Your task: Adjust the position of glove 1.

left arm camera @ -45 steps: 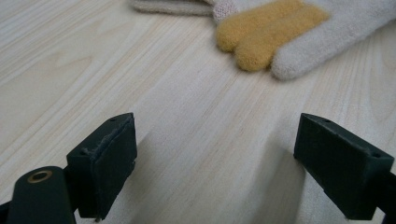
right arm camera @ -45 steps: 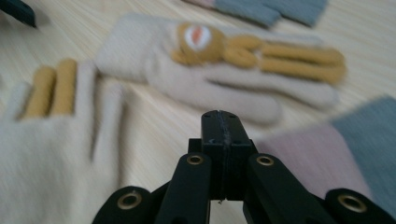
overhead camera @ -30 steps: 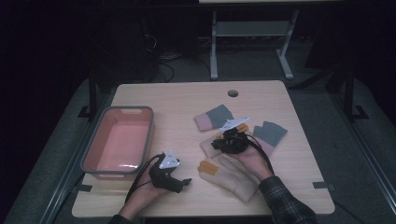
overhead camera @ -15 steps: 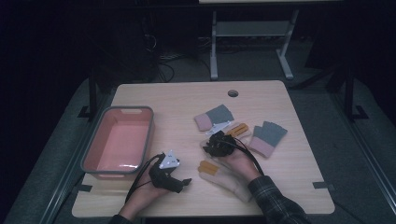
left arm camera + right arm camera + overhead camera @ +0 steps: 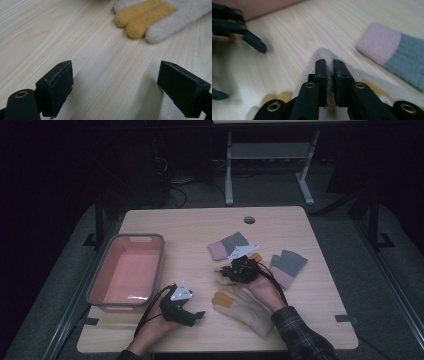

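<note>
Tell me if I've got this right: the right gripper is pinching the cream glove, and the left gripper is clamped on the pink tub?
Not quite. In the left gripper view the left gripper stands open over bare table, holding nothing. The right gripper does pinch the cream glove.

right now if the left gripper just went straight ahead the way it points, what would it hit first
Probably the cream glove, at its orange fingertips; bare table lies between it and the open left gripper.
</note>
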### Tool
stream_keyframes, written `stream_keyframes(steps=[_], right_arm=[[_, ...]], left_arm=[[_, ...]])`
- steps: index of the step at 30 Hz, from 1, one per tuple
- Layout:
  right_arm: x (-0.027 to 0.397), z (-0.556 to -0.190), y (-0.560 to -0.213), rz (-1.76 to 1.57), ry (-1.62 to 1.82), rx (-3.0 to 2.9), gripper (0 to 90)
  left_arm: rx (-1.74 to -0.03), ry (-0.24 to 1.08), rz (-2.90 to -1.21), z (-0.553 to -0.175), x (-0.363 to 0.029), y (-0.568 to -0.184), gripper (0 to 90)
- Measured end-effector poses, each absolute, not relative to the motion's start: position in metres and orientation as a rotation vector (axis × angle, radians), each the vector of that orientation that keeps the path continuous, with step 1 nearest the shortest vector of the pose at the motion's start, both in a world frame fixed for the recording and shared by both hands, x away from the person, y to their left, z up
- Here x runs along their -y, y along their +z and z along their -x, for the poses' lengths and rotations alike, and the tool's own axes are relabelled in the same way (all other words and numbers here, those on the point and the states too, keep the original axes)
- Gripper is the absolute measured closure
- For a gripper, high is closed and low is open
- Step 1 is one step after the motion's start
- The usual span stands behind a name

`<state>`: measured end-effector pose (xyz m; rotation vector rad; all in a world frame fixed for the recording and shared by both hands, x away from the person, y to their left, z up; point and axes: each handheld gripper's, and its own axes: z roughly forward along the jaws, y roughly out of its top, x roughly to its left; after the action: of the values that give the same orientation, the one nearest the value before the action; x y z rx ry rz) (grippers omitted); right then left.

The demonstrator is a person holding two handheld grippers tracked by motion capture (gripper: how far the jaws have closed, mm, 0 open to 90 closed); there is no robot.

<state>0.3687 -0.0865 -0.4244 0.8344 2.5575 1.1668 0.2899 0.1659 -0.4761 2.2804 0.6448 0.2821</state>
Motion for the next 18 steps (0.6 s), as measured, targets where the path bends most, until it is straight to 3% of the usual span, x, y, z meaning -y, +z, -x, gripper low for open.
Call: stream_keyframes(steps=[7,18], right_arm=[[0.089,-0.343,-0.401,-0.638,1.286,-2.615,82.3],[0.124,-0.297,-0.410,-0.528,1.247,-2.732,79.9]], left_arm=[[-0.650,0.281,-2.263,-0.290,-0.165,-0.477,12.5],[-0.660,0.277,-2.262,-0.289,-0.165,-0.477,12.5]])
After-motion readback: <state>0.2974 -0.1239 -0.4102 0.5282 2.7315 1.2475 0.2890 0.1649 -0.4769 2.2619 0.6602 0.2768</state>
